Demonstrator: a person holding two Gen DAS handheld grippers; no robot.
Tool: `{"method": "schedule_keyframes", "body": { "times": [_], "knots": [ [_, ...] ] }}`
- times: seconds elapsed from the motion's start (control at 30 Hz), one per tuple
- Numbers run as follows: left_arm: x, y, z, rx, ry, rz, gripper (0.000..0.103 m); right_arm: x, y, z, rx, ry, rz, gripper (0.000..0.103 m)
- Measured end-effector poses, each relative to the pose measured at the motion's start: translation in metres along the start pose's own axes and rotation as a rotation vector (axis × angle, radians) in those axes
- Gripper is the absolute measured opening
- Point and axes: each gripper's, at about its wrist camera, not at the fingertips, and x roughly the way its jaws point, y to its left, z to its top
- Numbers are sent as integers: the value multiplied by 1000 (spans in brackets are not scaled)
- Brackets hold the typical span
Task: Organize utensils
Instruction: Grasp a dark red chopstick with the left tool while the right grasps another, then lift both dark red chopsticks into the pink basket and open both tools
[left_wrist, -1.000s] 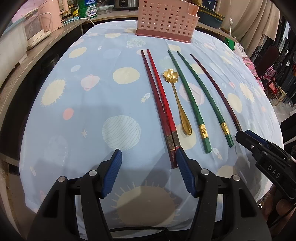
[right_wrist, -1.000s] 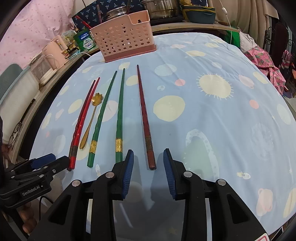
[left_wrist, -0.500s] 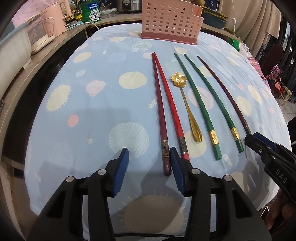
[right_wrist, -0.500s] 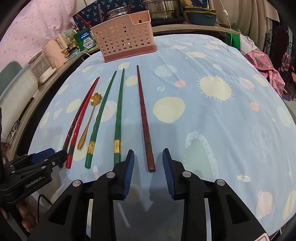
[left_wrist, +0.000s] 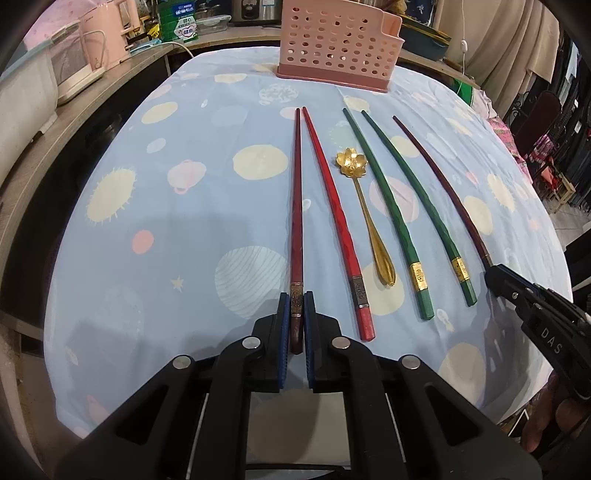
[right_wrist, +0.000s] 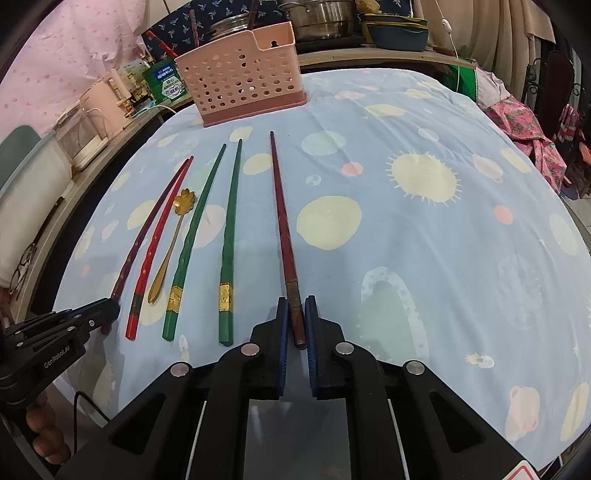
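Blue-padded, the left hand-held gripper (left_wrist: 296, 320) has just closed on the butt of a dark red chopstick (left_wrist: 296, 206); the right hand-held gripper (right_wrist: 296, 320) has likewise closed on its dark twin (right_wrist: 283, 236). Both faceted, tapering sticks lie flat on the planet-print tablecloth (right_wrist: 424, 236), tips pointing away toward the perforated pink basket (left_wrist: 336, 40).

Glossy gold metal spoon (left_wrist: 369, 214); perforated pink plastic basket (left_wrist: 338, 40); printed cloth (left_wrist: 184, 206).

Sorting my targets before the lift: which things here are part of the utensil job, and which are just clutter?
Job:
dark red chopsticks
red chopstick
green chopsticks
gold spoon
pink caddy

Clutter:
kettle
pots
green box
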Motion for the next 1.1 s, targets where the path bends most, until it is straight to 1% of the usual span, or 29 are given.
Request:
{"method": "schedule_keyframes", "body": {
  "times": [0.23,0.53,0.77,1.1],
  "knots": [
    [-16,6,7,-28,-25,-24,7,-13,6,5,-21,-35,10,8],
    [-37,4,25,-30,-68,-17,7,-41,9,24,-8,-117,42,8],
    [-52,4,51,-40,-117,-13,7,-61,10,49,-2,-186,69,8],
    [-73,6,91,-47,-196,4,7,-91,9,93,7,-313,91,8]
  ]
}}
